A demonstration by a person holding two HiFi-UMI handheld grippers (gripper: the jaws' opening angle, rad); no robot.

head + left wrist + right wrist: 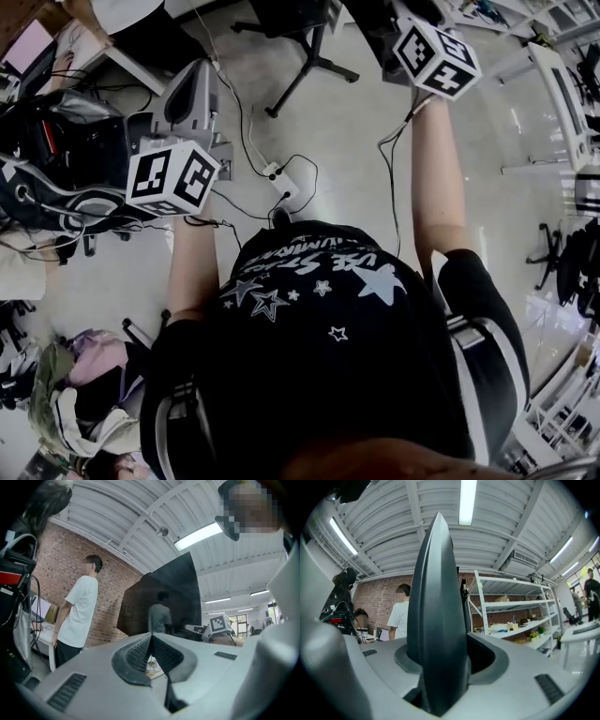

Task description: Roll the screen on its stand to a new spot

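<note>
The screen [164, 602] is a large dark panel, standing upright ahead in the left gripper view. In the right gripper view its edge [438, 606] rises as a dark blade from between the jaws, and my right gripper [440, 667] is shut on it. The right gripper's marker cube [220, 623] shows at the panel's right edge. The stand's black legs [300, 56] spread on the floor at the top of the head view. My left gripper [151, 644] is held away from the screen, its ribbed pads together with nothing between them. Its marker cube [173, 178] is at the left.
A person in a white T-shirt [77, 611] stands by the brick wall left of the screen. White shelving [511, 616] is at the right. Cables and a power strip [281, 183] lie on the floor before my feet. A cluttered desk [56, 150] and bags [75, 384] are at the left.
</note>
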